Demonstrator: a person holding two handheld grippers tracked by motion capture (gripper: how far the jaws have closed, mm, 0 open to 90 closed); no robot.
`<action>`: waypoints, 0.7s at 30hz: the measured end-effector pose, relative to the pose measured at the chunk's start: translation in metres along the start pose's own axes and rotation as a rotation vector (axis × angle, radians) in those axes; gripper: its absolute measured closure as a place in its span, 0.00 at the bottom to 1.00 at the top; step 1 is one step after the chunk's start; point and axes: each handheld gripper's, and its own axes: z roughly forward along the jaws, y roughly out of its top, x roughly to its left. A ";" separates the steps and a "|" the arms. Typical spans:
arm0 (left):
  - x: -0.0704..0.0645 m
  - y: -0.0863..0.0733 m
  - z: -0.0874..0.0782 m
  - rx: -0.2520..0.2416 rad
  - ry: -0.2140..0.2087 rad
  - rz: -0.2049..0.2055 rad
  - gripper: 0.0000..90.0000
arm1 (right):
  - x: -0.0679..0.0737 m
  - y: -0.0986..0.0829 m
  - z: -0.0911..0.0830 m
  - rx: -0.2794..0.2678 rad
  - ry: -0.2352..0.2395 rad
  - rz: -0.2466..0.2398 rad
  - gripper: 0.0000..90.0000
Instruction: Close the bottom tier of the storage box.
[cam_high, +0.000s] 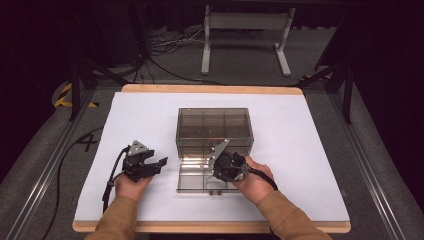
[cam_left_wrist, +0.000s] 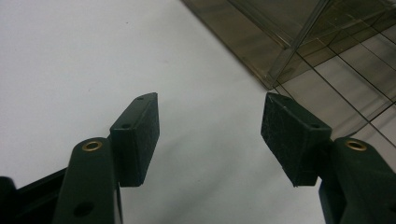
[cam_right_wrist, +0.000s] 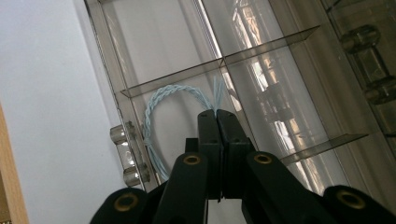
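While the left tongs (cam_high: 159, 163) hover wide open over the white surface (cam_high: 300, 150) just left of the clear compartment box (cam_high: 215, 125), the right tongs (cam_right_wrist: 217, 113) pinch a pale blue twisted cord (cam_right_wrist: 161, 100) over the opened lid's compartment, toward the surface's near edge.

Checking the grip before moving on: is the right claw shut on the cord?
Shut: the right claw has its jaws pressed together, pinching the pale blue cord at its frayed end.

One divided clear box (cam_high: 214, 131), one pale-blue twisted cord (cam_right_wrist: 161, 112), two claws.
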 end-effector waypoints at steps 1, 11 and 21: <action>0.000 0.000 0.000 -0.002 0.001 -0.001 0.42 | -0.001 0.000 0.001 0.002 0.001 0.002 1.00; 0.000 0.000 0.000 0.000 0.000 0.000 0.42 | -0.003 -0.003 0.008 0.009 0.008 -0.006 0.99; 0.000 0.000 0.000 0.000 0.000 0.000 0.42 | 0.000 -0.002 0.004 0.009 -0.038 -0.045 0.88</action>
